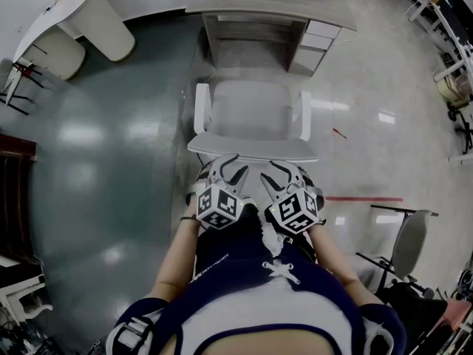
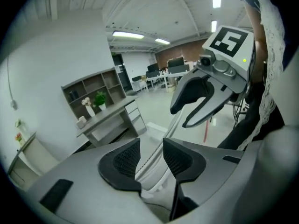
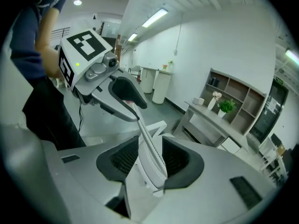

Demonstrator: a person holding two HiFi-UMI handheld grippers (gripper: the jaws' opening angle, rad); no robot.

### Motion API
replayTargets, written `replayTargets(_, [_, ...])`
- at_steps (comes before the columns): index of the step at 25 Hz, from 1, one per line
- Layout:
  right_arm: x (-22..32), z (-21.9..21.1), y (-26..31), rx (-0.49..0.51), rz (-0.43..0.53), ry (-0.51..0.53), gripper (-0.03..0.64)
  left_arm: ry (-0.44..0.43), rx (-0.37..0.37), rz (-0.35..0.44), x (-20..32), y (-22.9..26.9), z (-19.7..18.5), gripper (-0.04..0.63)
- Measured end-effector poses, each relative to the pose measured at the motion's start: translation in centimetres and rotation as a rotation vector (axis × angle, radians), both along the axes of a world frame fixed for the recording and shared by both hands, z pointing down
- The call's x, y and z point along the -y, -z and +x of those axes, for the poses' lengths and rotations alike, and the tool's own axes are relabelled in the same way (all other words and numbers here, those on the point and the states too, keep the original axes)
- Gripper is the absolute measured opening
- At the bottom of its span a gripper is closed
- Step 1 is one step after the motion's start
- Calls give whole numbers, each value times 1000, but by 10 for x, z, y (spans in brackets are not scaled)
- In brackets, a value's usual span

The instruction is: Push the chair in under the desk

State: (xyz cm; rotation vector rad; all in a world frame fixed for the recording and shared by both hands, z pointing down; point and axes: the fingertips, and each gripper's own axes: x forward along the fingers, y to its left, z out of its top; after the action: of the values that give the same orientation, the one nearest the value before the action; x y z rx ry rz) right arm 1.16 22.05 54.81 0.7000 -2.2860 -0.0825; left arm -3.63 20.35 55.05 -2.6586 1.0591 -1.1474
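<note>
**Person behind the chair, both grippers astride its backrest**

Closest to the head camera was the person (image 1: pixel 273 302), a dark blue and white top filling the bottom of that view, with bare forearms reaching forward to the two grippers. The left gripper (image 1: pixel 224 170) and the right gripper (image 1: pixel 287 174) sat side by side, near each other but apart, marker cubes facing up, at the top edge of the backrest (image 1: pixel 251 150).

In the left gripper view, the left gripper (image 2: pixel 150 160) had its jaws spread, with the pale rim of the backrest (image 2: pixel 156 171) running up between the dark pads and a gap showing on either side. The right gripper view showed much the same. The right gripper (image 3: pixel 149 160) also stood with its jaws parted, the thin edge of the backrest (image 3: pixel 150 148) between them and close to one pad. I could not see either pad pressing on it.

The chair (image 1: pixel 251 117), white and grey with an armrest on each side, stood on the glossy floor (image 1: pixel 111 161) facing the desk (image 1: pixel 266 6). Its seat was lined up with the knee opening but lay outside it, with a strip of floor between. A drawer unit (image 1: pixel 314 43) formed one end of the desk.
</note>
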Motion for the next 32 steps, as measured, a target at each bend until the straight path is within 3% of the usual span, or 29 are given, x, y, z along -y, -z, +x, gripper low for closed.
replayTargets(5, [13, 4, -33, -147, 24, 49, 127, -108, 243, 63, 9, -33, -7, 163])
replayTargets(11, [29, 9, -56, -230, 27, 80, 135, -148, 306, 12, 20, -61, -10, 183])
replayTargets(15, [37, 6, -72, -232, 7, 94, 135, -183, 351, -36, 24, -79, -13, 183])
replayTargets(19, [41, 2, -81, -182, -10, 75, 135, -183, 332, -52, 28, -88, -10, 183])
replayTargets(24, [40, 1, -82, -191, 111, 101, 135, -135, 203, -66, 33, -88, -9, 183])
replayTargets(29, [39, 1, -84, -197, 104, 114, 127, -142, 196, -25, 32, -87, -9, 183])
replayTargets(32, [40, 2, -84, -197, 78, 117, 126, -143, 196, -42, 33, -88, -8, 183])
